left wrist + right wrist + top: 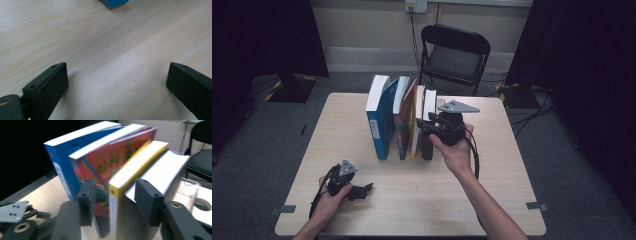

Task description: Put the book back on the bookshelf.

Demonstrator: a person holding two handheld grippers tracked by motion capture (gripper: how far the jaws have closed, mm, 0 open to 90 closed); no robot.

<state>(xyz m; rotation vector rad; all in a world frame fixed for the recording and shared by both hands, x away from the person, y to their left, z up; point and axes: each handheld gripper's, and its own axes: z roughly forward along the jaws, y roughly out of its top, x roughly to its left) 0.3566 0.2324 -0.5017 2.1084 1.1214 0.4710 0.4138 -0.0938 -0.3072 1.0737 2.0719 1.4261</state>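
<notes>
At twelve o'clock on the pale wooden surface (pixel 362 200), the right claw (pixel 116 202) brackets the upright yellow-spined book (pixel 135 180) without visibly pinching it, likely to pull it from the leaning row, while the left claw (pixel 117 85) rests spread apart at seven o'clock.

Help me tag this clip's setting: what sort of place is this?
Probably a lab or studio recording room: a bare wooden table standing on grey carpet, black curtains at both sides, and a folding chair against a plain wall with cables.
</notes>
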